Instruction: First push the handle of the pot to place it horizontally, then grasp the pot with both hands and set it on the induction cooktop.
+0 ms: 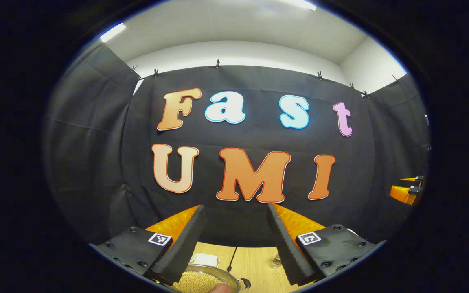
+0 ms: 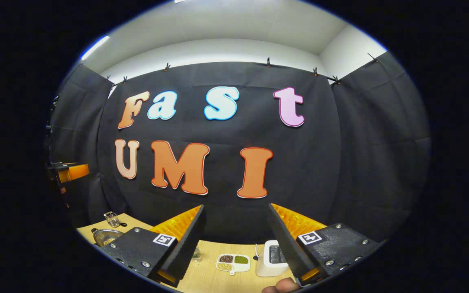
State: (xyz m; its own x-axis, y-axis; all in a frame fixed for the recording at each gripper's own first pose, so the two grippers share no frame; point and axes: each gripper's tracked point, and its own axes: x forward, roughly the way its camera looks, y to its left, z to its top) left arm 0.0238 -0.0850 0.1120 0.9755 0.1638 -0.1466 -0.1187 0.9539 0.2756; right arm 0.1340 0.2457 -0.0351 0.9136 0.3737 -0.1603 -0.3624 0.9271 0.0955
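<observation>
Low in the left gripper view, a round metal pot (image 1: 214,273) sits on the wooden table (image 1: 255,264), holding small yellowish grains; a black knob-like part (image 1: 245,283) lies at its right rim. My left gripper (image 1: 236,206) is held high above the pot, open, with nothing between its fingers. The right gripper view has the pot (image 2: 106,236) at the far left of the table (image 2: 206,276). There my right gripper (image 2: 236,206) is also open and empty, raised toward the booth wall. Each gripper's orange body shows at the other view's edge: the right gripper (image 1: 406,192) and the left gripper (image 2: 71,172).
A small glass (image 1: 276,260), a pale lidded box (image 1: 204,258) and a black cable (image 1: 232,260) lie behind the pot. Farther right on the table are a divided dish of beans (image 2: 233,262), a white appliance (image 2: 272,262), a glass jar (image 2: 196,254) and a wire rack (image 2: 112,219).
</observation>
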